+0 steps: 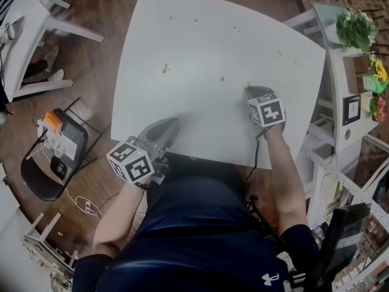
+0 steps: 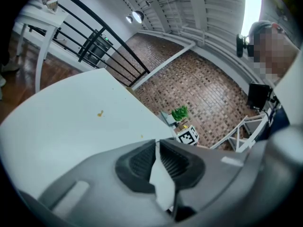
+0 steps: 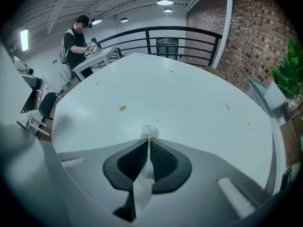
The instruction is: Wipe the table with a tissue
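Observation:
The white table [image 1: 200, 47] carries small yellowish crumbs and stains, among them one spot [image 1: 165, 69] left of centre and another [image 1: 222, 78] near the middle. My right gripper [image 1: 248, 90] rests low on the table at the near right, shut on a white tissue [image 3: 149, 131] whose tuft pokes out past the jaw tips. A stain [image 3: 122, 108] lies a little ahead and to the left of it. My left gripper [image 1: 172, 123] hovers at the table's near edge, shut on a strip of white tissue [image 2: 161, 181]. A crumb [image 2: 100, 113] lies far ahead of it.
A black chair [image 1: 51, 157] with small items on it stands on the wooden floor to the left. White shelving with potted plants [image 1: 355, 29] lines the table's right side. Another white table [image 1: 24, 17] is at the far left. A person [image 3: 75, 41] works at a distant table.

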A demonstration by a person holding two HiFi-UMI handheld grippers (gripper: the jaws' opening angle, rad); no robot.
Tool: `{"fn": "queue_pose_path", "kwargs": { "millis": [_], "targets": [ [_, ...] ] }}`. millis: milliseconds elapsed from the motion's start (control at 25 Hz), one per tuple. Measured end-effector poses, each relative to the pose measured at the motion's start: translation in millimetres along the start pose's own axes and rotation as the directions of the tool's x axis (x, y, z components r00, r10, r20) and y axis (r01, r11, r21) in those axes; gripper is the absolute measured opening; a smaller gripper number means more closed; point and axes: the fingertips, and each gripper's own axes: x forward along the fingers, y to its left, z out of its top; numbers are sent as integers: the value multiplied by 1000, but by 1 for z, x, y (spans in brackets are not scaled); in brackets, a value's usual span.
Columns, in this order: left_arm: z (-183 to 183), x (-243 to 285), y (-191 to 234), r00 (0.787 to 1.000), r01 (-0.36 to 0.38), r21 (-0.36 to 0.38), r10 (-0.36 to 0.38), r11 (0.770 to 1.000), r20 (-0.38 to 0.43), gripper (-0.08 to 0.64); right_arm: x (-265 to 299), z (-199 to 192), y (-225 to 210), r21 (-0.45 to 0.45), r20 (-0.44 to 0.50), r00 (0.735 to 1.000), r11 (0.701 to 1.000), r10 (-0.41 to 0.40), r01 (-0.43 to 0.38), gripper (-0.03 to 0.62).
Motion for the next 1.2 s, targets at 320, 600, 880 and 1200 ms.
{"fn": "queue_pose_path", "kwargs": {
  "millis": [320, 600, 880, 1200],
  "targets": [
    [8, -10, 11, 1000, 3, 1, -2, 1000, -7, 26, 2, 18, 35, 73, 80, 992, 992, 97, -103, 20],
    [14, -8, 16, 1000, 14, 45, -13, 999, -22, 26, -15, 38, 40, -159, 83, 996, 986, -29, 42, 20],
    [18, -14, 20, 1000, 14, 28, -14, 1000, 1, 26, -11, 52, 37, -592, -9, 970, 783, -245, 192, 20],
    [19, -30, 34, 999, -15, -6, 16, 1000, 38, 26, 12, 56, 44, -817, -59, 931, 553, -360, 162, 20]
  ]
}}
